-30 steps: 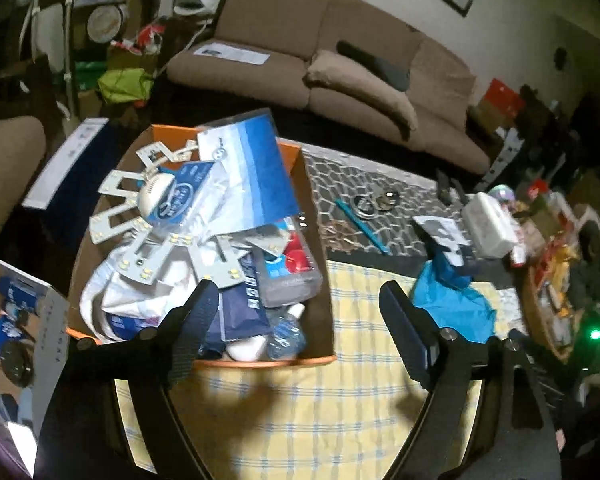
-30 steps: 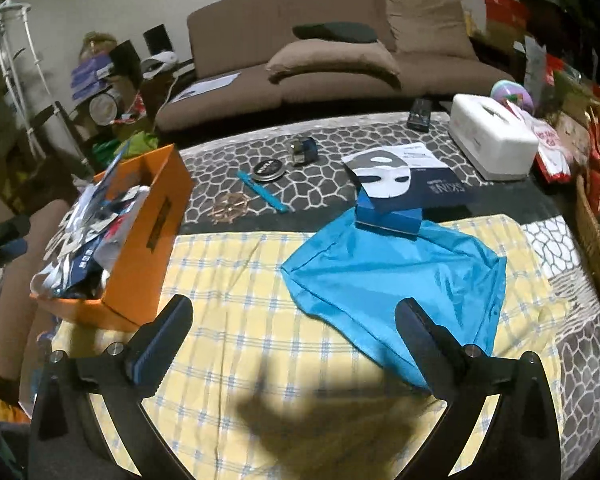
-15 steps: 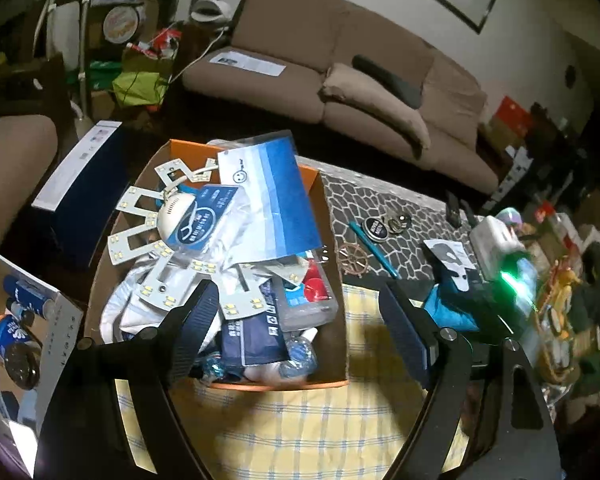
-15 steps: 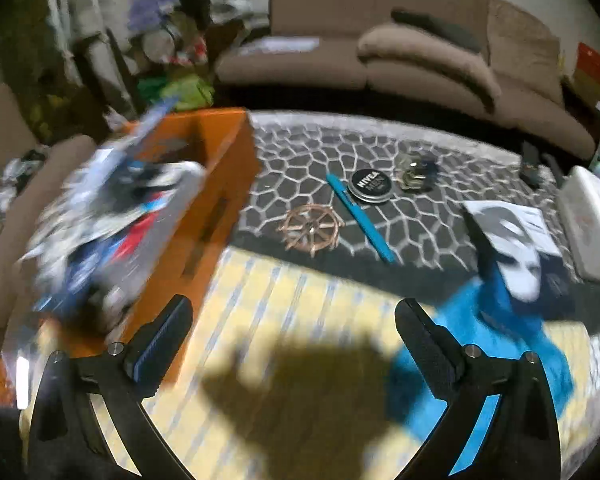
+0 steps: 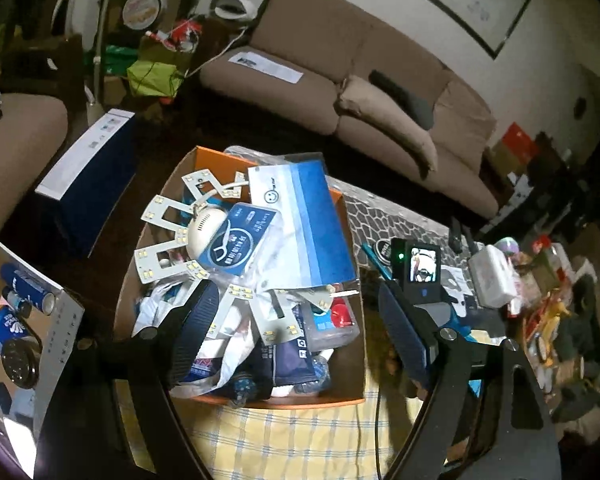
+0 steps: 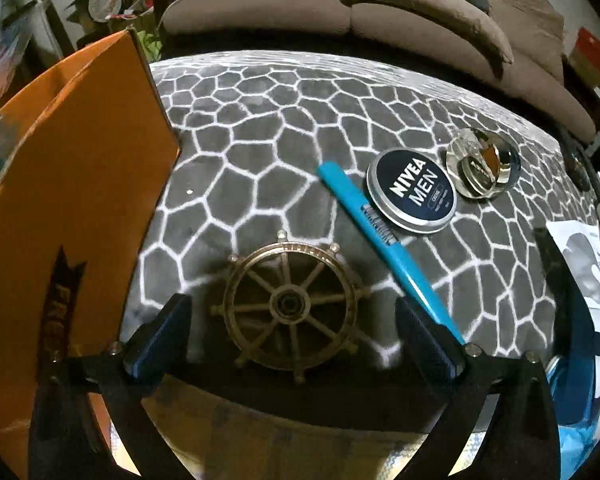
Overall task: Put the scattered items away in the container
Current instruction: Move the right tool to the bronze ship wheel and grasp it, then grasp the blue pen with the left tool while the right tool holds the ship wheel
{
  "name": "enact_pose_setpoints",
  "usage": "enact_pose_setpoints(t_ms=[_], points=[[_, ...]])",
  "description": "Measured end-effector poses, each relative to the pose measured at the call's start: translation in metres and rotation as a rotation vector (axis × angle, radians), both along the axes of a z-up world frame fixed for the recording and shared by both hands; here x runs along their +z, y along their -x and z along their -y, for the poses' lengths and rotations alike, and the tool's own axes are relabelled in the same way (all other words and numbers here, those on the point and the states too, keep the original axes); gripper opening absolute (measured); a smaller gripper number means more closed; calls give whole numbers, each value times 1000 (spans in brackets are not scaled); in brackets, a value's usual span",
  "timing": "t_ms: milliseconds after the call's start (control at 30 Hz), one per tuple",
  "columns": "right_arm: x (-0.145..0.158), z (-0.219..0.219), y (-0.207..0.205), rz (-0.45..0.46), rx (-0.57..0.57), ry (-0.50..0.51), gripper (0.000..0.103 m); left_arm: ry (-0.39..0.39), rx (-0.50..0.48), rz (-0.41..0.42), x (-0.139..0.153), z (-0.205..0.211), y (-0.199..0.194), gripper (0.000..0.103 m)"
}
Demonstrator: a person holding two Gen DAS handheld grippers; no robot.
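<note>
- Left wrist view: the orange cardboard box (image 5: 342,402) on the yellow checked cloth is already heaped with packets and bottles. The left tongs (image 5: 296,332) hover over it, released and holding nothing.
- Right wrist view: still out on the grey honeycomb-patterned table (image 6: 260,128) are a brass ship's-wheel ornament (image 6: 290,304), a turquoise pen (image 6: 384,240), a round dark-blue cream tin (image 6: 412,196) and a small glass jar (image 6: 482,168).
- The right tongs (image 6: 290,334) are closing; the wheel lies between the jaws, not yet pressed, just beside the box.
</note>
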State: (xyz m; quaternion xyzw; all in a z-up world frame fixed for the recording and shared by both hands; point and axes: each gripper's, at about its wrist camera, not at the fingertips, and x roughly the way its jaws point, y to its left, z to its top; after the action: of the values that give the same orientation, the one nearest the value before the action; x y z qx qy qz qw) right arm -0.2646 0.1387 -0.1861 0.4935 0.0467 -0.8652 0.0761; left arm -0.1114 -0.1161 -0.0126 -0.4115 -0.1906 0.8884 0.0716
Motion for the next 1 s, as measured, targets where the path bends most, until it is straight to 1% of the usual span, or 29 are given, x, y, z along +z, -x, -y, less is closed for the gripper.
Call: enact_pose_setpoints(t_ms=[33,133,233,300,367,467,567,633,667,700,733,767,800,833,867,900,933,967,1000], points=[[3,-2,-3,-6,0,3,78,5,-3,-2,0,-2,0,79],[9,-11,-19,23,-11,13,78,5,-37,-10,-1,-15,0,79],[24,-22,-56,-2,-9,8,78,41,-57,-9,-3,-29,1,79],[40,-37,-88,-20,-8,10,78,71,-68,-13,-5,-40,1,79],[55,-51,-112,-34,-27,11,78,80,-89,-12,-6,-49,2,79],[84,-79,-158,-33,-97,33,78,57,-112,-14,-12,-59,4,79],[106,-105,-201,-61,-164,13,78,27,-120,11,-24,-69,6,79],[113,-117,-217,-82,-199,-12,78,1,-111,34,-34,-76,3,79],[114,-124,-225,-91,-216,-15,78,-7,-104,30,-38,-83,-4,79],[113,-130,-230,-94,-229,-14,78,-3,-119,12,-41,-92,-12,79],[111,-140,-232,-92,-253,-15,78,22,-152,-8,-44,-106,-23,79],[111,-149,-234,-85,-276,-20,78,67,-197,-22,-47,-124,-36,80],[112,-156,-234,-80,-302,-29,78,86,-235,-26,-49,-137,-45,81],[118,-163,-235,-91,-320,-32,78,83,-279,-25,-50,-151,-54,82],[128,-169,-238,-116,-326,-25,79,55,-318,-8,-53,-167,-59,85],[136,-174,-239,-136,-329,-17,79,33,-327,16,-54,-176,-58,86],[143,-178,-242,-156,-335,-13,79,-1,-320,66,-58,-190,-51,89],[149,-181,-245,-174,-343,-13,79,-15,-304,104,-60,-200,-42,89],[154,-185,-248,-190,-355,-17,79,-12,-277,135,-63,-211,-31,89]])
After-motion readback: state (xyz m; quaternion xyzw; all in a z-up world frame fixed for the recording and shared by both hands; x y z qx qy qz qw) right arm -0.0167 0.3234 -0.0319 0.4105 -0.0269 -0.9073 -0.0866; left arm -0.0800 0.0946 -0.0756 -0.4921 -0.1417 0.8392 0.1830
